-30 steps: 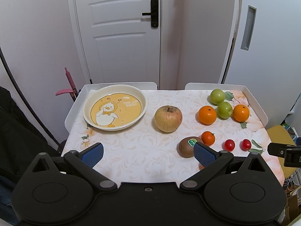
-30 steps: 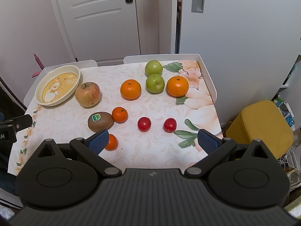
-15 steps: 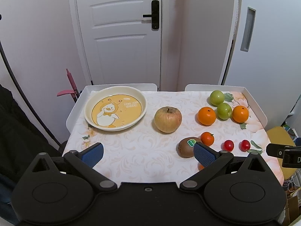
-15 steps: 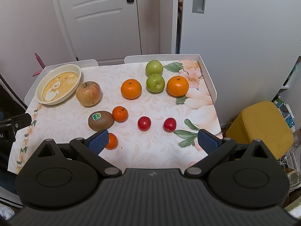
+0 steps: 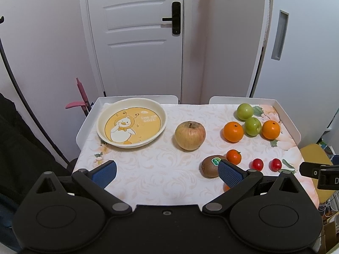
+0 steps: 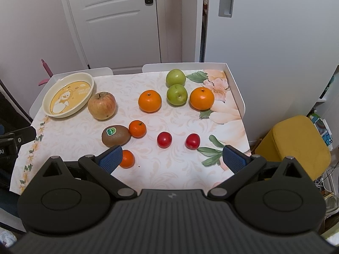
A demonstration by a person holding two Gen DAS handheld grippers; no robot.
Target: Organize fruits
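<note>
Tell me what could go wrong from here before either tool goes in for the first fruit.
1. The kiwi touches a small tangerine; closing on either may roll the other.
2. A second small tangerine sits near the table's front edge by the right tool; a bump might knock it off.
3. The apple looks almost too wide for the open left tool.

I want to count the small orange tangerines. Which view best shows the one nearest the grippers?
The right wrist view: the small orange tangerine lies mostly in sight beside the right gripper's blue finger pad. In the left wrist view only a sliver of it peeks from behind the left gripper's finger.
</note>
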